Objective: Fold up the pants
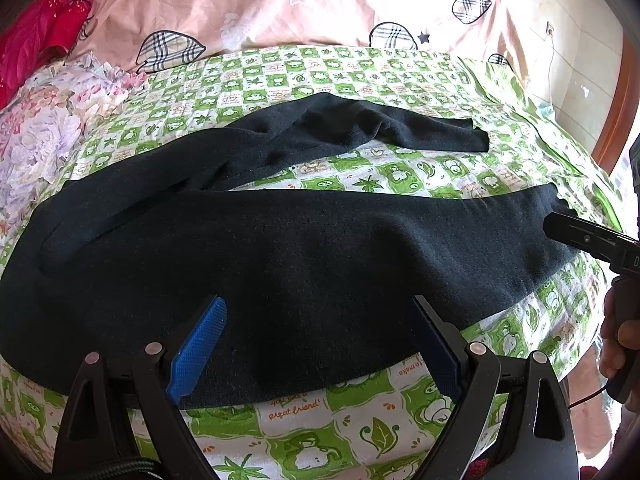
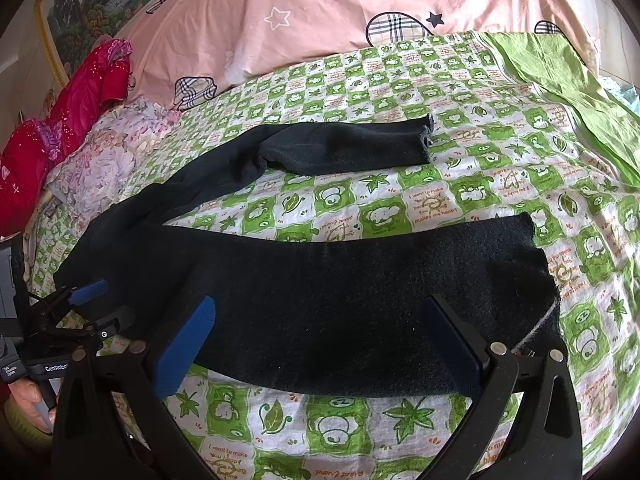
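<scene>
Black pants [image 1: 280, 248] lie flat on a green-and-white checked sheet [image 1: 360, 412], legs spread apart toward the right. My left gripper [image 1: 320, 344] is open and empty, its blue pads over the near edge of the thigh area. My right gripper [image 2: 320, 344] is open and empty over the near leg [image 2: 360, 280], close to its cuff [image 2: 536, 248]. The far leg [image 2: 344, 148] lies crumpled, ending at its cuff [image 2: 428, 136]. The right gripper also shows at the right edge of the left wrist view [image 1: 576, 236]; the left gripper shows at the left edge of the right wrist view [image 2: 88, 304].
A pink quilt [image 1: 280, 4] with plaid hearts lies along the back. A floral cloth [image 1: 52, 128] and red fabric [image 1: 40, 36] sit at the back left. A plain green sheet edge [image 2: 568, 92] lies at the right. The bed's near edge is just below the grippers.
</scene>
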`<state>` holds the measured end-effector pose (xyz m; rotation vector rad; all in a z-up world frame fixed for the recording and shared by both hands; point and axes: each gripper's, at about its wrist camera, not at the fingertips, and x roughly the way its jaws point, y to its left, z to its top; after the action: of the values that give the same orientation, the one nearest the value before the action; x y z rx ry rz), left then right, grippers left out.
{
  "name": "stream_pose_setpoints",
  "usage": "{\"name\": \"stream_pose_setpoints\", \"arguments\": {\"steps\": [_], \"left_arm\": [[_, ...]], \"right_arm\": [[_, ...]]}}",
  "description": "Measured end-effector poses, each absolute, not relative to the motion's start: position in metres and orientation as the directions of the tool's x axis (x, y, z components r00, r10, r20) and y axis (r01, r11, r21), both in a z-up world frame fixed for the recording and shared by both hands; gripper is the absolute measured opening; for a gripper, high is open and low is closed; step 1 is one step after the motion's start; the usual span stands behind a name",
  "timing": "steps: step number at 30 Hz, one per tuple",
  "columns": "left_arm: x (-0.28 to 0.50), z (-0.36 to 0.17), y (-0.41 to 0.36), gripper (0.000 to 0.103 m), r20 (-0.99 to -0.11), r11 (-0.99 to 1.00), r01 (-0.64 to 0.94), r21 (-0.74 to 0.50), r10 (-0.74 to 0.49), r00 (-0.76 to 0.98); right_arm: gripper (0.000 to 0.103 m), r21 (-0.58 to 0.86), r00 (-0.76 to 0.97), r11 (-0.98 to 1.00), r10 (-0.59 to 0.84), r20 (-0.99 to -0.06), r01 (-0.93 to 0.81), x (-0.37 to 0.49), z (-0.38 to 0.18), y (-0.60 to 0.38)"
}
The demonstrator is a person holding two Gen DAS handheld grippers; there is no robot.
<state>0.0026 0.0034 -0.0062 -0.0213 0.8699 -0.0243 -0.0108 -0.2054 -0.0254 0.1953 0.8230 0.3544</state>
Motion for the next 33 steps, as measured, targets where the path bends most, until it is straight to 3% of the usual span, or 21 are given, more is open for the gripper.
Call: {"name": "stream_pose_setpoints", "arguments": {"steps": [33], "left_arm": [[0.057, 0.009, -0.005, 0.092, -0.783, 0.994, 0.112, -0.019, -0.084, 0.617]], "right_arm": [[0.1, 0.371, 0.659, 0.922, 0.349, -0.667, -0.112, 0.036, -0.016, -0.284]]}}
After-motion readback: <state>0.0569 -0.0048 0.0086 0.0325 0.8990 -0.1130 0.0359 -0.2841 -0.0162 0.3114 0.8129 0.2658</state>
